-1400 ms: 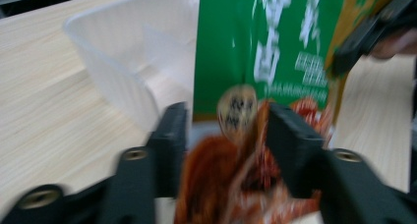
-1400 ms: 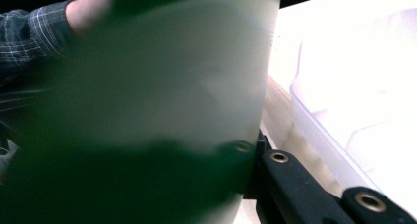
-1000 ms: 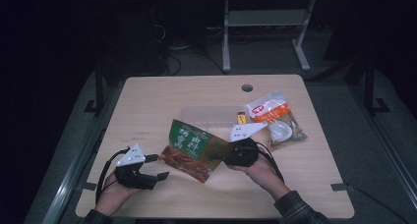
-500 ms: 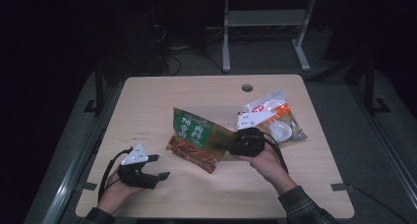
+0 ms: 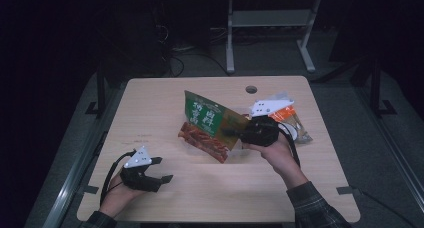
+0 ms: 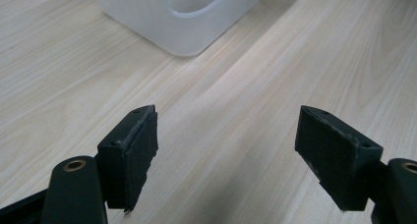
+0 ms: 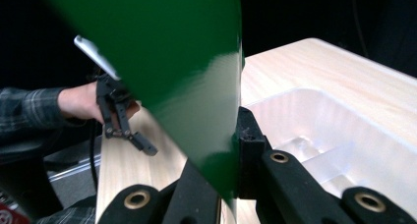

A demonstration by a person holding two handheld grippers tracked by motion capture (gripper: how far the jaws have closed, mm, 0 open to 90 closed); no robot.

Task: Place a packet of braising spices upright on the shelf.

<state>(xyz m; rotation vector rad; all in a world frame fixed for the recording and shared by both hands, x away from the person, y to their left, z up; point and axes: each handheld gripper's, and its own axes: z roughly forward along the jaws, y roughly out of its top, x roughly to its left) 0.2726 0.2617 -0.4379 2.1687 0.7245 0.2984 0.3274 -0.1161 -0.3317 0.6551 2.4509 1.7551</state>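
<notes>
Your right gripper is clamped on the green snack bag, lifted off the table | bag at its 9 o'clock, long axis 11-to-5 | clear tub just behind | your left gripper gapes empty, farther off.

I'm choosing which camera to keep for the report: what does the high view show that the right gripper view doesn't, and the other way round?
High view: the snack bag's printed front, green above and red below, and a second packet behind the right gripper.

Right gripper view: the jaws pinching the bag's plain glossy green side from close up, and a clear plastic tray beside it.

Both: the bag held by the right gripper, the left gripper with its jaws apart, and the wooden table.
</notes>
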